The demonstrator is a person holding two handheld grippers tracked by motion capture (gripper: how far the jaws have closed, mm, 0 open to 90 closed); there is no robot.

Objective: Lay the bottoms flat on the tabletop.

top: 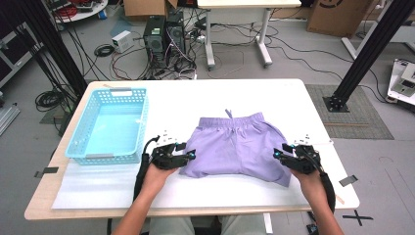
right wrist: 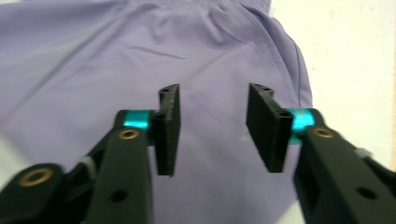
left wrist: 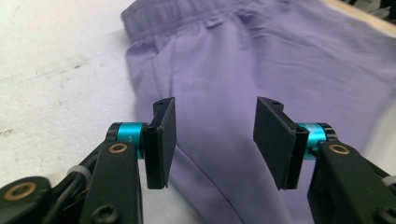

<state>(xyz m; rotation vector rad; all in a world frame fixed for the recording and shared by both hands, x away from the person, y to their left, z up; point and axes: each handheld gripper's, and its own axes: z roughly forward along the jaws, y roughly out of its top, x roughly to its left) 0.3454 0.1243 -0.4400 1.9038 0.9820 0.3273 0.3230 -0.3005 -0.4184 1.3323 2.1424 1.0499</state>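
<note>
The purple shorts [top: 235,147] lie flat on the table [top: 293,98] between the left gripper [top: 188,155] and right gripper [top: 280,152], whose jaws stand apart, empty, above the fabric's side edges.

Black two-jaw left gripper [top: 188,155], right gripper [top: 279,152], teal collars, brass screws, black trailing cables
</note>
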